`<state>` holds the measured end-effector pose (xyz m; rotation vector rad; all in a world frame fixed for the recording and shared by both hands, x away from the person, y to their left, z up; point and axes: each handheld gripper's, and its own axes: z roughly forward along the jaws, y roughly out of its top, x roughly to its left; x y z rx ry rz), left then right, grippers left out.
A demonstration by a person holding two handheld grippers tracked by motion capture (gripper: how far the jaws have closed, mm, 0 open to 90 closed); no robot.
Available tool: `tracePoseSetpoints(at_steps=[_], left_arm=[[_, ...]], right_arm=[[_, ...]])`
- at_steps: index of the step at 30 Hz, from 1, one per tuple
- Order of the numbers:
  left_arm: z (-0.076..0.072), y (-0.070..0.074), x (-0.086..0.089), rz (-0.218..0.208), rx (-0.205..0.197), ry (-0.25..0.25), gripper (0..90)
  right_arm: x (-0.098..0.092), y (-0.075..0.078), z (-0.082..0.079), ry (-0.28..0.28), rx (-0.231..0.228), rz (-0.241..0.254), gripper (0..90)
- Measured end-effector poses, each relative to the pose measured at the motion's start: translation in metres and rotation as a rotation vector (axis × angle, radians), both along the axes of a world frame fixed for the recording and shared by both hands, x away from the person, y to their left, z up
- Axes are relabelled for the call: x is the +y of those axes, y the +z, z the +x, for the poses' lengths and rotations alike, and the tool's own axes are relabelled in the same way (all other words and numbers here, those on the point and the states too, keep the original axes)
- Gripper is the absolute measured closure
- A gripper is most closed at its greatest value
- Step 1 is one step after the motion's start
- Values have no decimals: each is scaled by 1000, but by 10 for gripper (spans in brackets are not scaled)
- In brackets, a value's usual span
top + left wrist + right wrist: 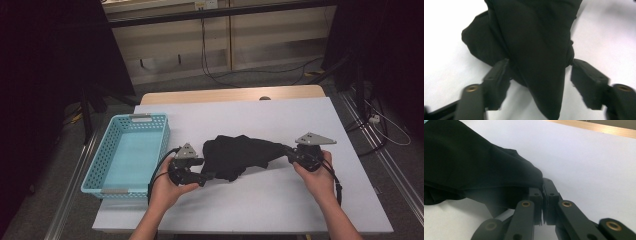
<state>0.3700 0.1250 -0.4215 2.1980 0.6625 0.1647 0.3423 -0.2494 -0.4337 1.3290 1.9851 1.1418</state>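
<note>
- Behind the desk (300, 200) stand pale wall panels with dark cables trailing across a grey floor; I work on the white sheet covering the desk, whose wooden edge shows at the far side.
- High view: the black garment (240, 156) lies crumpled mid-desk, stretched between my two claws. My left claw (206, 176) sits at its near-left corner, my right claw (289, 154) at its right end.
- High view: the blue basket (102, 172) stands just left of my left hand, apart from the cloth. I judge it the likely destination; its near wall is the one obstacle if I swing the left claw outward.
- Left gripper view: my left claw (539, 75) stands part open, its jaws either side of a pointed fold of the garment (534, 50). The left jaw touches or nearly touches the cloth; the right jaw stands clear, so no pinch is made.
- Procedure: centre the fold between the jaws, advance until the cloth sits deep on the pads, then close fully. Avoid catching only the thin tip, which I judge would slip.
- Right gripper view: my right claw (542, 202) is closed, pinching the garment (474, 170) at its edge. Keep this grip steady and low so that the cloth stays taut.
- Right gripper view: bare white sheet lies beyond, with nothing in the way.
</note>
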Motion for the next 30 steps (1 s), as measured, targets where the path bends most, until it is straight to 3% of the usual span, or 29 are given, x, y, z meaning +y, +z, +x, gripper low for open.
tracePoseSetpoints(at_steps=[4, 9, 13, 14, 18, 21, 26, 30], left_arm=[[2, 4, 4, -7, 16, 23, 571], [5, 12, 10, -48, 83, 42, 841], [7, 23, 14, -79, 90, 65, 861], [8, 27, 16, -103, 93, 75, 863], [15, 43, 25, -175, 79, 118, 864], [21, 55, 29, -201, 62, 149, 865], [33, 64, 27, -187, 52, 184, 866], [42, 59, 25, -182, 66, 215, 866]], right_arm=[[-1, 0, -1, -2, -1, 3, 871], [0, 1, -1, 3, -5, 4, 871], [-1, 3, -2, 5, -8, 5, 871], [-2, 3, -2, 7, -9, 4, 870], [-2, 9, -4, 9, -23, 8, 870], [1, 15, -4, 20, -34, -2, 870], [4, 23, -4, 34, -58, -14, 869], [3, 20, -2, 45, -38, -14, 867]])
